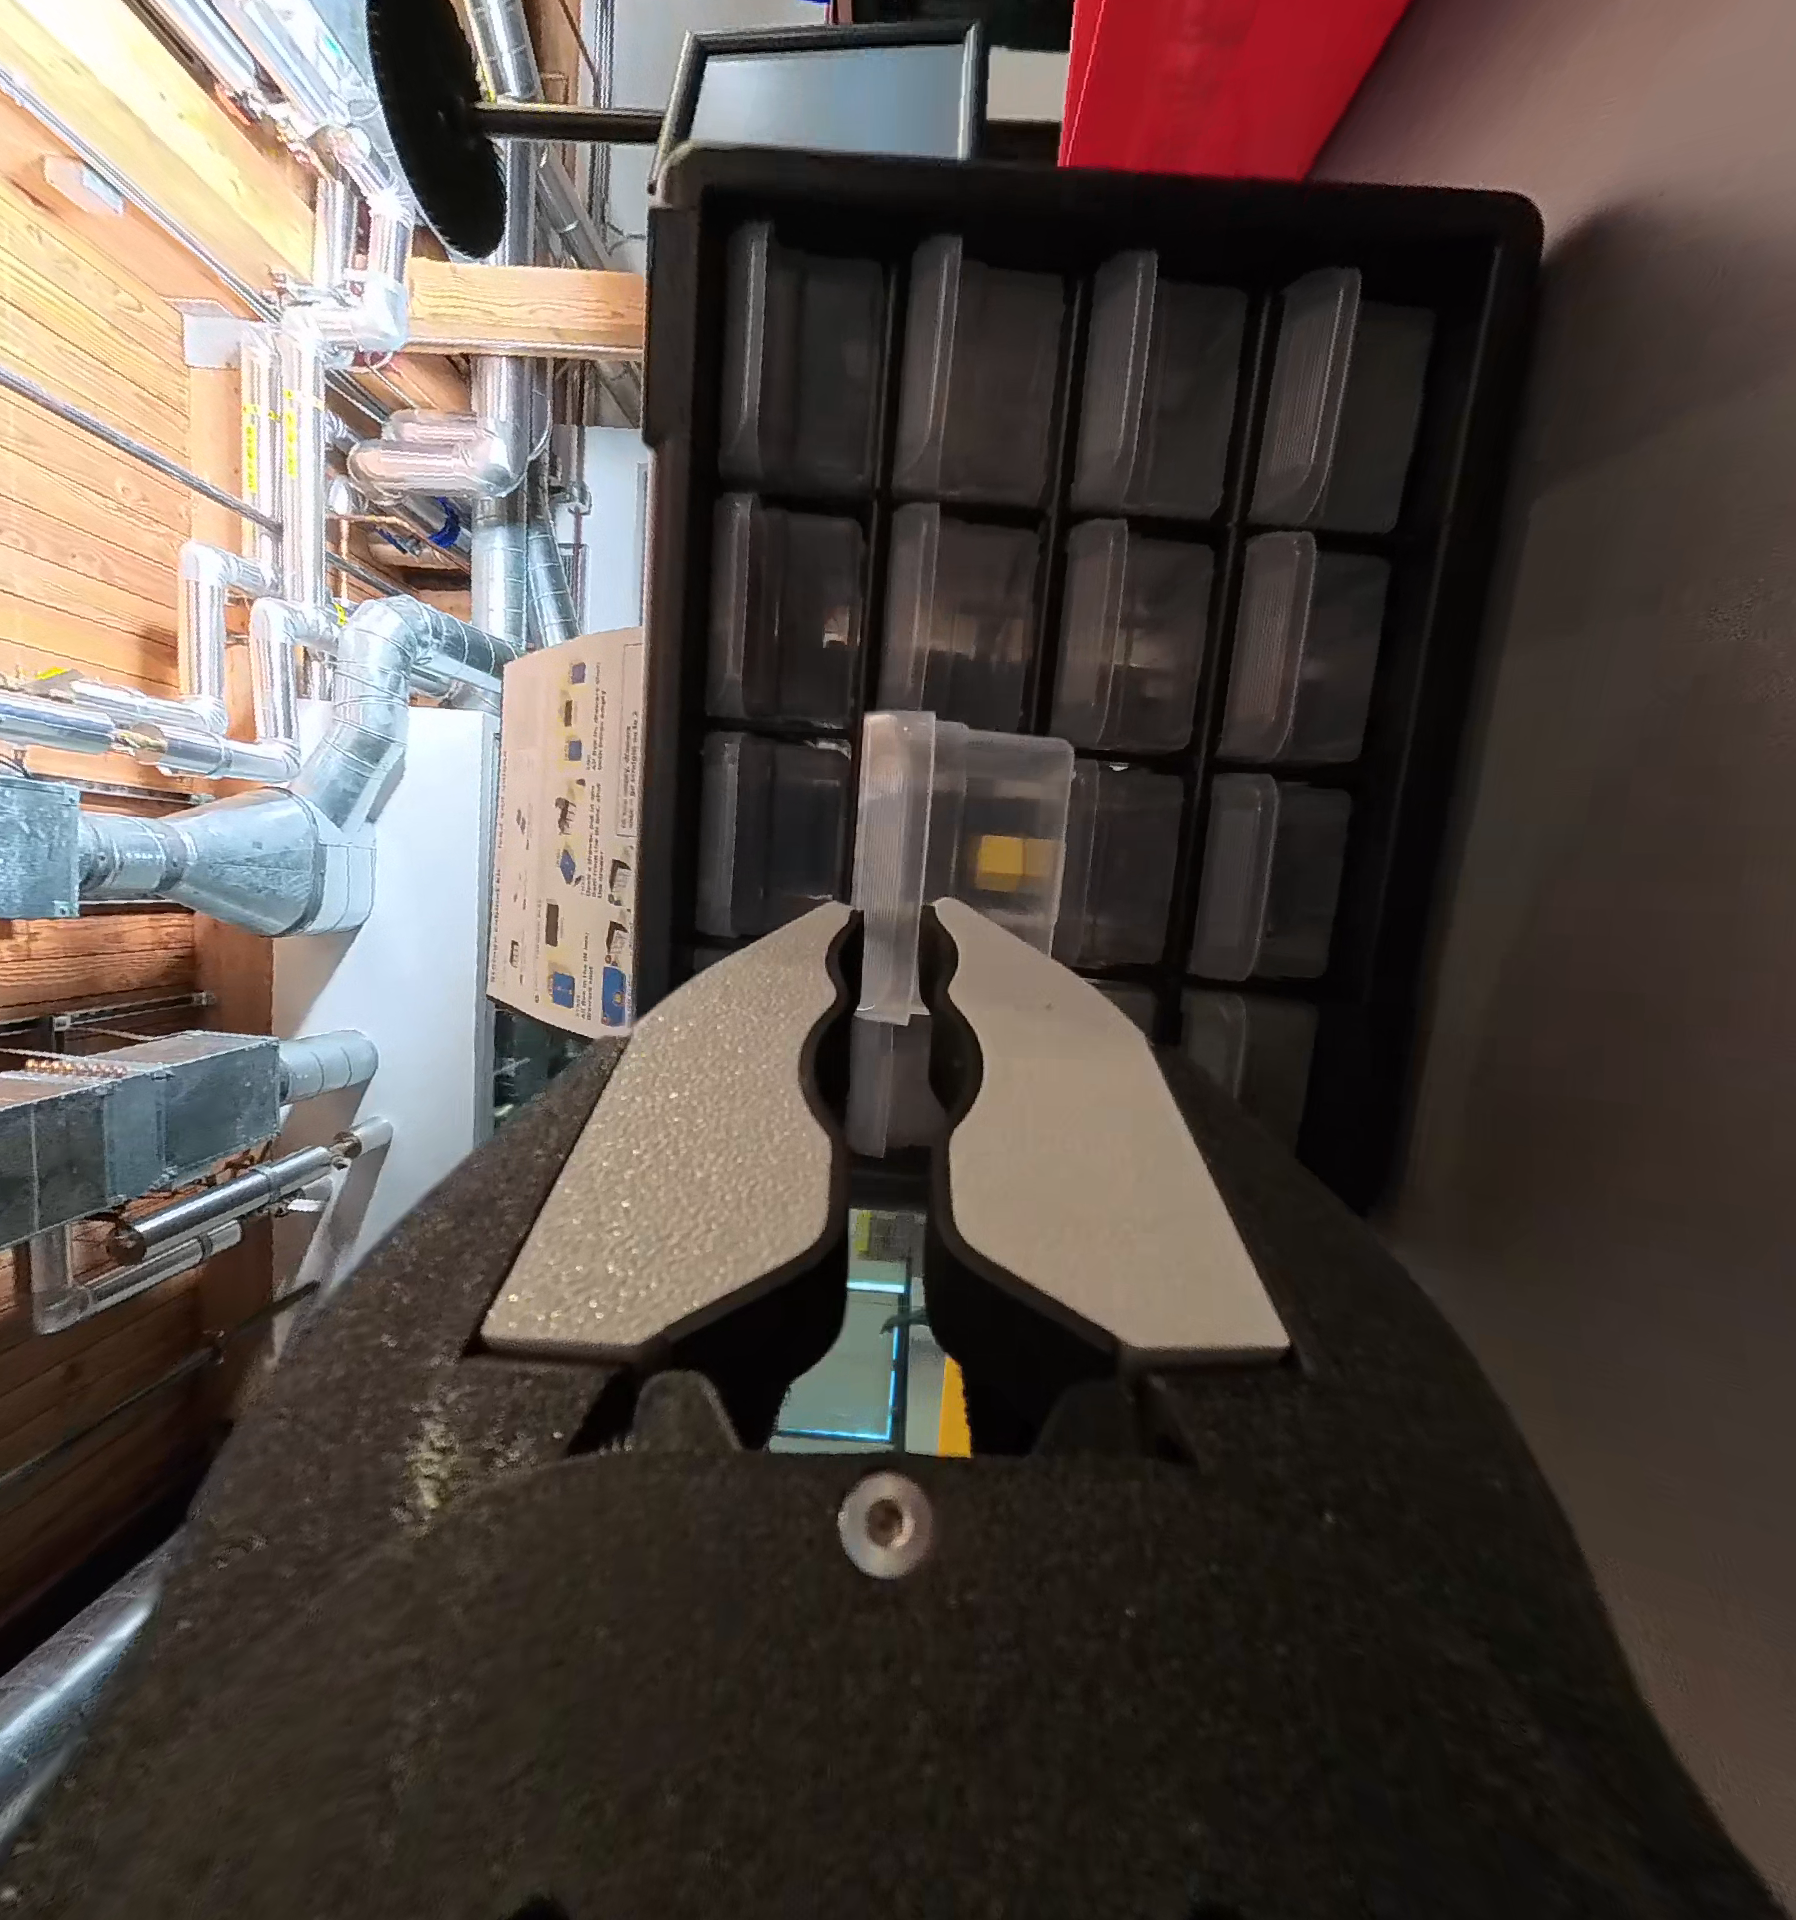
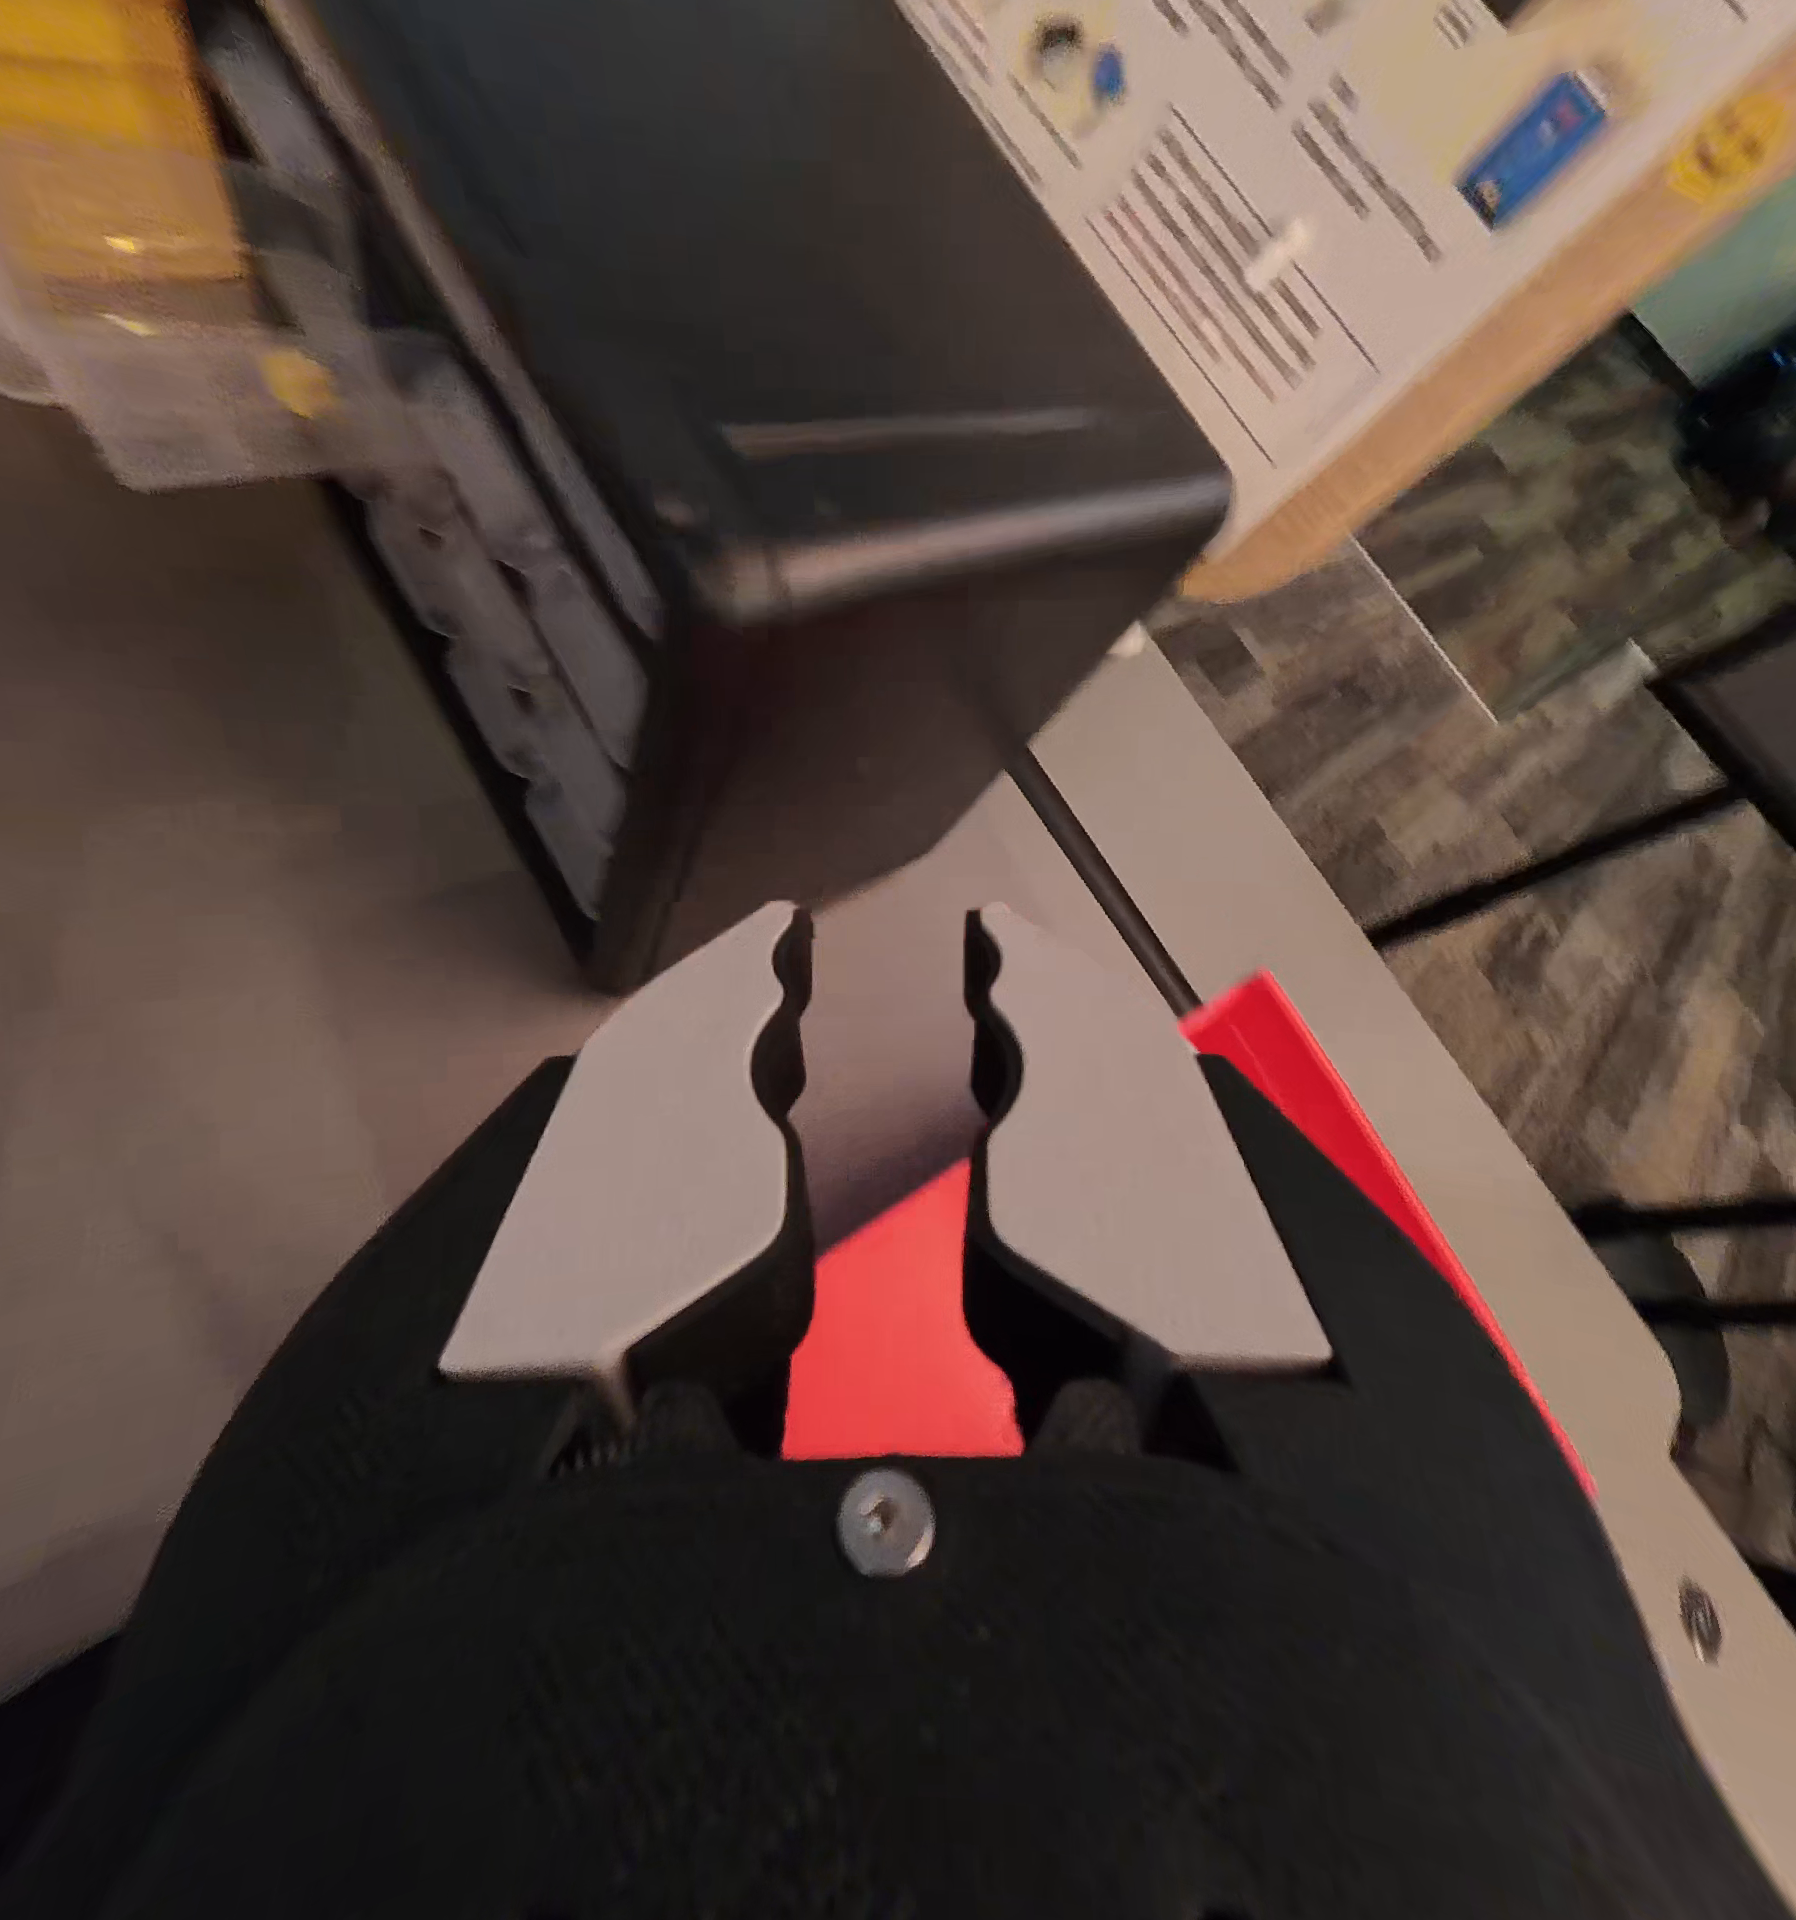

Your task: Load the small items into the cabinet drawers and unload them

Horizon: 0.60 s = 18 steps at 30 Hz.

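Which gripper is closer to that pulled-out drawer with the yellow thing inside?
Left. The left gripper grips the drawer by its handle; the right gripper hangs open beside the cabinet.

**Your two grippers, as built**

Your left gripper (image 1: 894, 920) has a rough, grainy black body with a speckled sheen, two pale grey flat finger plates (image 1: 707, 1122) with wavy black inner edges, and one silver hex-socket screw (image 1: 886, 1523) set at the centre of the body. Your right gripper (image 2: 889, 925) matches it: finely ribbed black body, grey scalloped fingers (image 2: 655, 1143), one silver screw (image 2: 886, 1523) in the middle.
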Motion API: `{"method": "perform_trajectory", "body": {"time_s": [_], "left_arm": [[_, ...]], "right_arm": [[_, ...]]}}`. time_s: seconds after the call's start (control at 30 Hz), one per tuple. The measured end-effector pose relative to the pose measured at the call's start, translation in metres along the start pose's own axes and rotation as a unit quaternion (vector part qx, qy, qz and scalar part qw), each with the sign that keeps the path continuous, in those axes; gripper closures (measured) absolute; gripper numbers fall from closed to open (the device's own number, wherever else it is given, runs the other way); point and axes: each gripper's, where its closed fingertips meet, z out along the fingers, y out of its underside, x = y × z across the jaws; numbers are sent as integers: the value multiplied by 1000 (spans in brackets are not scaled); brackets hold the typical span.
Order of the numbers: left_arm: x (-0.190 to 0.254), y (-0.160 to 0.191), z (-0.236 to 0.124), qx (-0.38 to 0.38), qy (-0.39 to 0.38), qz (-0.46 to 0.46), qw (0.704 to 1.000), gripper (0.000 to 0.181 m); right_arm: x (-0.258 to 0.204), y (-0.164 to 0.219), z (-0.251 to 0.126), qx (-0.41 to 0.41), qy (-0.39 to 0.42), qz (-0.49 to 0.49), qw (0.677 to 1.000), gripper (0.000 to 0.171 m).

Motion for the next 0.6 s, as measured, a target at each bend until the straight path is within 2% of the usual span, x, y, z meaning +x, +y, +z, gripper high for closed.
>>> {"method": "perform_trajectory", "body": {"time_s": [0.17,0.27,0.47,0.6], "left_arm": [[-2,-5,-5,8,-4,4,1000,172],[-2,-7,-7,13,-4,1,1000,172],[-1,-11,-9,19,-5,6,1000,172],[-1,-12,-11,21,-2,11,1000,172]], "right_arm": [[-71,-65,10,73,-105,-46,991,143],[-116,-93,23,79,-154,-75,982,145],[-161,-114,79,-39,-186,-212,959,144],[-170,-105,110,-137,-224,-290,920,149]]}}
